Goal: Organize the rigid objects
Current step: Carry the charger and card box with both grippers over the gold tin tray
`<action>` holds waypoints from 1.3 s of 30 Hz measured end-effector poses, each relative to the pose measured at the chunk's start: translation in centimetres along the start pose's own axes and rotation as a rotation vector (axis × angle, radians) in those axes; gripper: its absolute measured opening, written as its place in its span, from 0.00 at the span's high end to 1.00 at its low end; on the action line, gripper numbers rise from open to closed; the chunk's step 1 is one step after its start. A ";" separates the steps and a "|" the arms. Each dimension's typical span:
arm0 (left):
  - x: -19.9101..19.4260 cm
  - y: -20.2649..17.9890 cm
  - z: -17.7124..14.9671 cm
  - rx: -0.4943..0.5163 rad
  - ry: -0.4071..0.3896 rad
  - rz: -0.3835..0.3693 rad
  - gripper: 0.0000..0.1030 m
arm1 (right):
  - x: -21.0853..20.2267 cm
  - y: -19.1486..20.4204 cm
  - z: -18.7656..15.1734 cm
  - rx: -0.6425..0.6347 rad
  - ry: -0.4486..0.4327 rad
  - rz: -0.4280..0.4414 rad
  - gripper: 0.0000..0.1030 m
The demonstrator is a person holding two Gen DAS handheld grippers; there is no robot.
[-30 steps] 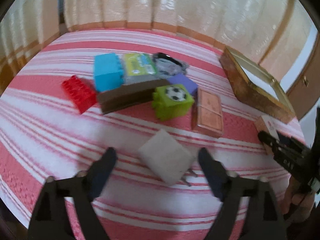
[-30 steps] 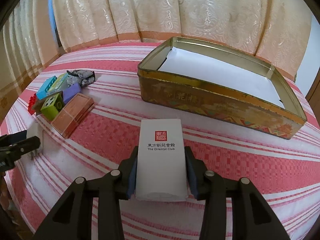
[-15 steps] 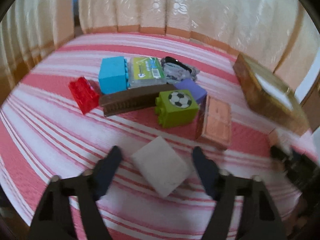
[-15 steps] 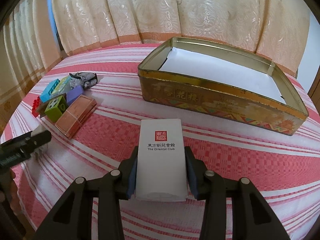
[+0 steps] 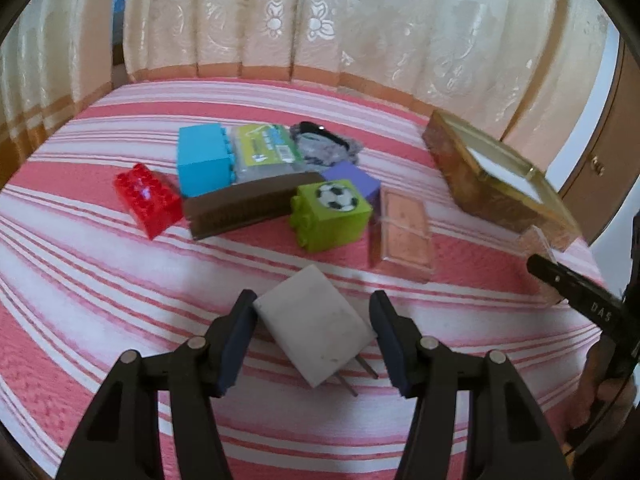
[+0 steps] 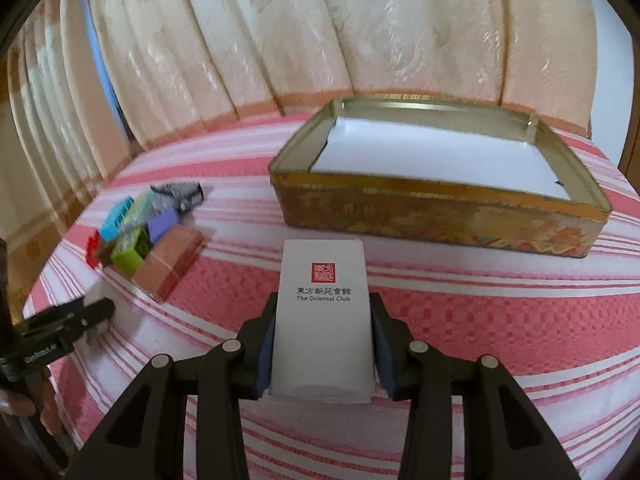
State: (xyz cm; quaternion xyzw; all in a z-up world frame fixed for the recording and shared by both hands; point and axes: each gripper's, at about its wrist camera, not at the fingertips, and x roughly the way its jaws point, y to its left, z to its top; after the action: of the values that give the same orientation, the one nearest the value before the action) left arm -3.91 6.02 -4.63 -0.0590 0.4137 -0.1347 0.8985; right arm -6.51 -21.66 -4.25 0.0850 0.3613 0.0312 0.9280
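My left gripper is open around a white plug adapter lying on the striped cloth; the left pad touches its corner, the right pad stands apart. My right gripper is shut on a white box printed "The Oriental Club", held above the cloth in front of an open gold tin. The tin also shows in the left wrist view.
Beyond the adapter lie a red brick, a blue brick, a brown bar, a green football block, a purple block, a copper box, a green packet and a grey bundle. Curtains hang behind.
My left gripper has narrowed around the white adapter and come closer to it. My right gripper has lifted the white box and moved toward the tin.
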 end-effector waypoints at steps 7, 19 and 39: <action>-1.9 -2.4 1.4 0.050 -0.083 -0.047 0.44 | -2.2 -0.6 1.2 0.025 -0.110 0.036 0.57; -2.2 -10.9 6.5 0.196 -0.221 -0.162 0.44 | -2.8 -7.6 6.3 0.070 -0.259 -0.194 0.57; 9.0 -24.3 10.2 0.309 -0.193 -0.216 0.44 | 0.6 -13.1 7.1 0.129 -0.254 -0.326 0.57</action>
State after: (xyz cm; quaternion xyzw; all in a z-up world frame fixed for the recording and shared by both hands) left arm 4.73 -19.85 0.76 0.0228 0.2914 -0.2858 0.9126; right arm -1.26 -35.39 -1.87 0.0880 0.2518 -0.1537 0.9514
